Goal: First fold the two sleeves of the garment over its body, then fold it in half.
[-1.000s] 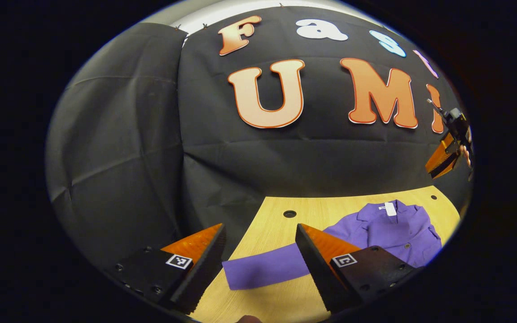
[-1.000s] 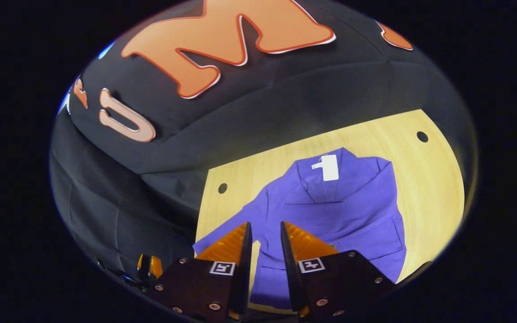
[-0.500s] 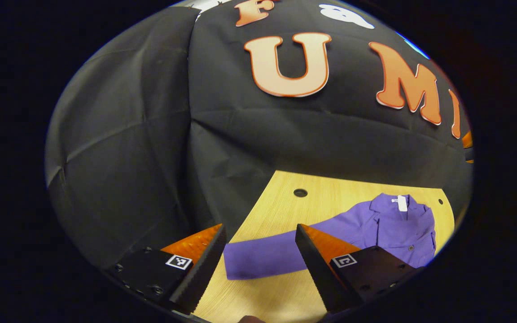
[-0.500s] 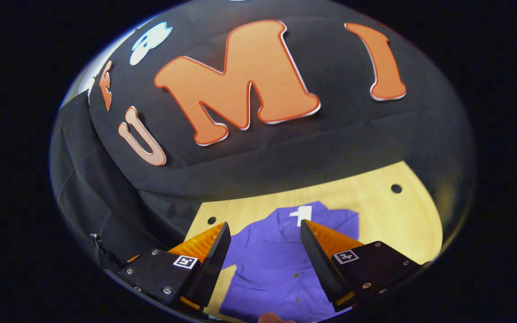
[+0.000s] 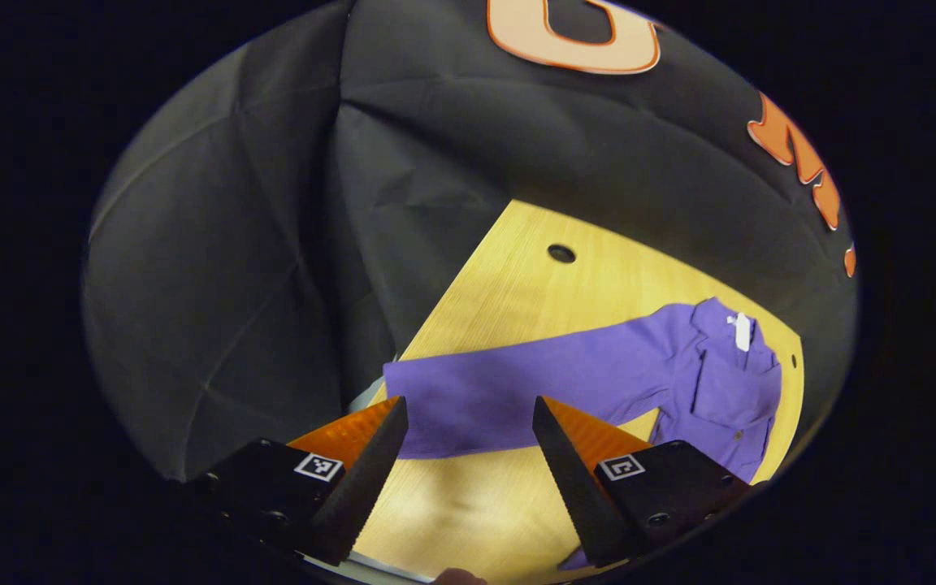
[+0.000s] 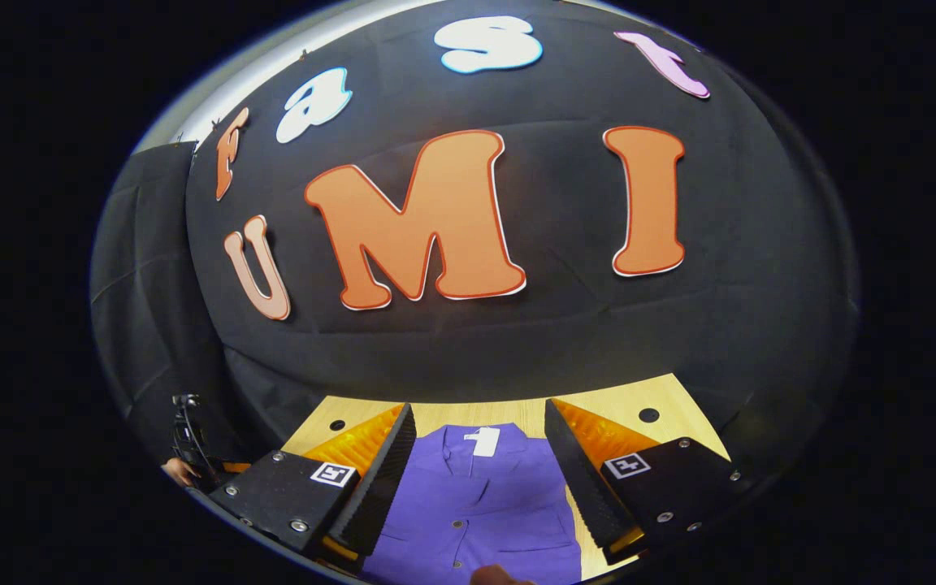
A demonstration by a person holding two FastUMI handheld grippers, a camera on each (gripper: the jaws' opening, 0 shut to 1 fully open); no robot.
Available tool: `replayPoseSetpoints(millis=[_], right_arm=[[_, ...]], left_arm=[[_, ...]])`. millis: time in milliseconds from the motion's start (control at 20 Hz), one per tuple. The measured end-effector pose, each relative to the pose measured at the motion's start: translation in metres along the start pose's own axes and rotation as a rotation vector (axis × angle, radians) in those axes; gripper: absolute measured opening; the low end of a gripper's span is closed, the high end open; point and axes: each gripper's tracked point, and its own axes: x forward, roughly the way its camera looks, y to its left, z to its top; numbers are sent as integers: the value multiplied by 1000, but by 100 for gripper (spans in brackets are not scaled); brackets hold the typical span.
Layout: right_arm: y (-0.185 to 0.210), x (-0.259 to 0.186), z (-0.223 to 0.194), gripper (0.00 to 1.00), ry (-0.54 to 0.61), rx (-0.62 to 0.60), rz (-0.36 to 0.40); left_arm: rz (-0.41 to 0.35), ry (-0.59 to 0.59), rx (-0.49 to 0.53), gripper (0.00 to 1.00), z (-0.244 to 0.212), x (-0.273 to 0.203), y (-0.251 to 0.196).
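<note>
- The garment (image 5: 704, 382) lies flat on the bench (image 5: 509, 284), collar toward the wall.
- One sleeve (image 5: 509, 390) stretches straight out from the body, unfolded; the other sleeve's lie cannot be told.
- Judged from that, a sleeve fold and the halving remain.
- Left gripper (image 5: 468, 431) hovers over the cuff, jaws apart, holding nothing.
- Right gripper (image 6: 480, 447) hangs above the body, jaws apart, empty.

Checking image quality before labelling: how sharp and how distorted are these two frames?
Left gripper view: strong fisheye bends the light wooden table; the purple button-up garment is sharp. Right gripper view: its white neck tag is crisp and evenly lit, without glare.
</note>
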Motion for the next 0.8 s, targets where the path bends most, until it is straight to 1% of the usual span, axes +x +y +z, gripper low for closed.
replayPoseSetpoints(millis=[50, 100, 150, 200, 350, 400, 450, 500, 550, 600, 650, 700, 750, 800], right_arm=[[-4, -7, 0, 100, -8, 0, -2], [-8, -12, -1, 95, -15, -5, -6], [-9, -17, -3, 100, -23, -15, -9], [-16, -26, -10, 95, -31, -26, -19], [-19, -40, -7, 95, -61, -51, -32], [-21, -43, -7, 95, -65, -58, -43], [-22, -49, -8, 100, -68, -67, -49], [-24, -52, -11, 95, -60, -79, -65], [-26, -50, -16, 100, -60, -91, -87], [-27, -50, -21, 95, -43, -106, -101], [-26, -57, -23, 95, -37, -122, -107], [-25, -59, -25, 95, -36, -141, -111], [-22, -59, -24, 95, -44, -158, -118], [-20, -59, -24, 100, -45, -171, -116]], left_arm=[[1, 44, -12, 99, -6, 7, 0], [-6, 76, -19, 99, -9, 17, 1], [5, 110, -31, 99, -13, 24, 7], [1, 137, -36, 99, -17, 31, 8], [14, 236, -55, 99, -33, 49, 11], [1, 257, -66, 99, -35, 55, 10], [-12, 291, -83, 99, -40, 62, 13], [-18, 311, -111, 98, -43, 69, 17], [-19, 347, -117, 98, -50, 74, 21], [-8, 369, -113, 99, -55, 79, 25], [-11, 377, -105, 99, -57, 87, 27], [4, 391, -99, 99, -59, 92, 33], [5, 395, -100, 98, -61, 99, 35], [-1, 415, -101, 98, -64, 104, 34]])
